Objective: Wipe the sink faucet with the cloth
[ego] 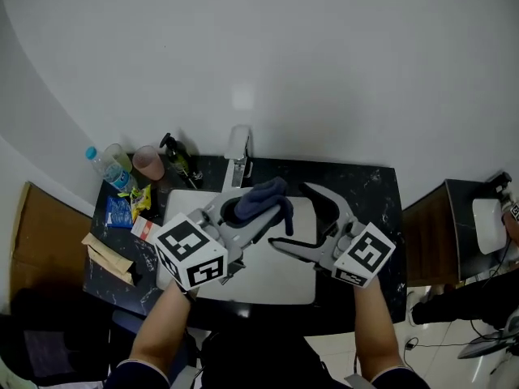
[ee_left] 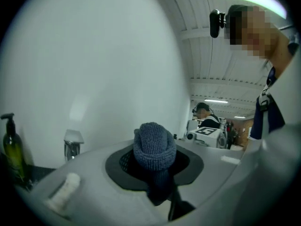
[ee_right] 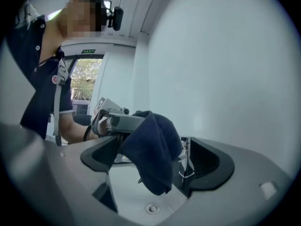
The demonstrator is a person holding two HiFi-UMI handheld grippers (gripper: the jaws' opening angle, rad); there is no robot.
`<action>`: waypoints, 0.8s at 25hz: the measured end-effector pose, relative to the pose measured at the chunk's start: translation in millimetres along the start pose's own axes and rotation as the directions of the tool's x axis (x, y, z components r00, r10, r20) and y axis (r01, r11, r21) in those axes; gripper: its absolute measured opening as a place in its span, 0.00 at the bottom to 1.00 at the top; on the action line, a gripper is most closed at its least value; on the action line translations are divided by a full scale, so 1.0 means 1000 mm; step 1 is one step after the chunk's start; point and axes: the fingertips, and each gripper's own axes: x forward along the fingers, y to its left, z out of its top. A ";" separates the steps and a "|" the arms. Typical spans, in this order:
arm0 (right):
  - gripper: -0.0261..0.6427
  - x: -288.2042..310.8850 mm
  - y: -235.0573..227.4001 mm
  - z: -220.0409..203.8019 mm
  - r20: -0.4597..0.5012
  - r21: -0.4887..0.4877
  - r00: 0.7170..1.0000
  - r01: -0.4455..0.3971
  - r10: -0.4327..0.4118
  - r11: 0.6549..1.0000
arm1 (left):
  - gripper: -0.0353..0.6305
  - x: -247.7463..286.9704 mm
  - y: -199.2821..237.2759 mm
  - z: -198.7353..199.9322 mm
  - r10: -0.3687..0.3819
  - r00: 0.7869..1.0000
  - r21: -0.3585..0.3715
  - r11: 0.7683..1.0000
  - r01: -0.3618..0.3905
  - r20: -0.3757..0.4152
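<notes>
Left gripper (ego: 246, 211): its jaws are clamping the bunched dark blue cloth (ego: 266, 198).
Right gripper (ego: 289, 215): its jaws are standing wide apart and pressing on nothing, with the cloth's loose end hanging by their gap.
Cloth: it is hanging in the air over the white sink (ego: 268, 280), near the faucet (ego: 238, 157).
Faucet: it is standing at the sink's back edge on the black tabletop (ego: 369, 186).
</notes>
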 end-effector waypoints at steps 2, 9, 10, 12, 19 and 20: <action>0.74 0.006 0.003 -0.005 -0.051 -0.044 0.995 -0.082 0.080 0.996 | 0.19 0.000 -0.007 -0.012 -0.046 0.998 -0.023 0.999 0.045 -0.040; 0.27 0.029 0.009 -0.032 -0.189 -0.109 0.972 -0.162 0.140 0.981 | 0.22 -0.002 0.009 -0.039 0.018 0.993 0.014 1.000 -0.016 -0.118; 0.24 0.032 0.006 -0.038 -0.207 -0.119 0.972 -0.142 0.115 0.983 | 0.24 -0.003 0.016 -0.041 0.052 0.991 0.025 0.998 -0.050 -0.123; 0.20 0.037 -0.003 -0.050 -0.234 -0.135 0.970 -0.099 0.066 0.986 | 0.27 -0.004 0.027 -0.047 0.123 0.983 0.054 0.992 -0.117 -0.133; 0.16 0.022 -0.085 -0.063 -0.196 0.046 0.942 0.287 -0.273 0.957 | 0.36 -0.045 0.072 -0.044 0.431 0.898 0.261 0.880 -0.397 -0.090; 0.17 0.023 -0.098 -0.066 -0.201 0.063 0.927 0.335 -0.317 0.940 | 0.36 -0.053 0.081 -0.045 0.486 0.870 0.300 0.844 -0.444 -0.082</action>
